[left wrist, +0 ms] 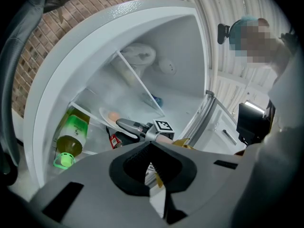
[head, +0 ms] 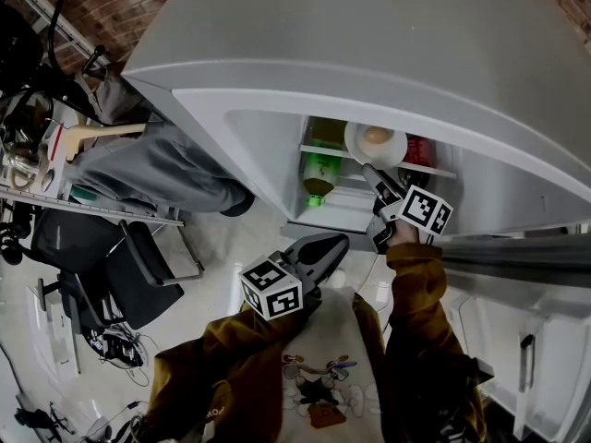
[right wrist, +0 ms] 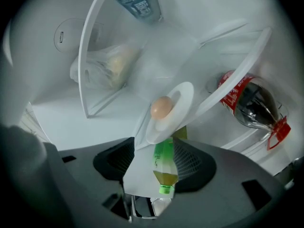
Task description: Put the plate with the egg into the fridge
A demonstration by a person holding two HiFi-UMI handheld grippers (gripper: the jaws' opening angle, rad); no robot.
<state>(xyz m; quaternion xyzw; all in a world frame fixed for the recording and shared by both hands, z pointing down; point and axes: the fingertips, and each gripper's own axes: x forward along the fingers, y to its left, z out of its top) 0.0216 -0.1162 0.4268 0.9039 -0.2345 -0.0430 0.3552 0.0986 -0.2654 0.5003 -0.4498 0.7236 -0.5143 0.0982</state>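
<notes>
The white plate with the egg lies on a glass shelf inside the open fridge. My right gripper reaches in just below it. In the right gripper view the plate and egg sit right at the tips of my right gripper; the jaws stand apart, open, and whether the rim lies between them I cannot tell. My left gripper is held near my chest outside the fridge, shut and empty. From there I see the plate.
A green-capped tea bottle lies on the lower shelf under the plate. A red-labelled cola bottle lies to the plate's right. A plastic bag rests deeper inside. A person in grey trousers and an office chair are left of the fridge.
</notes>
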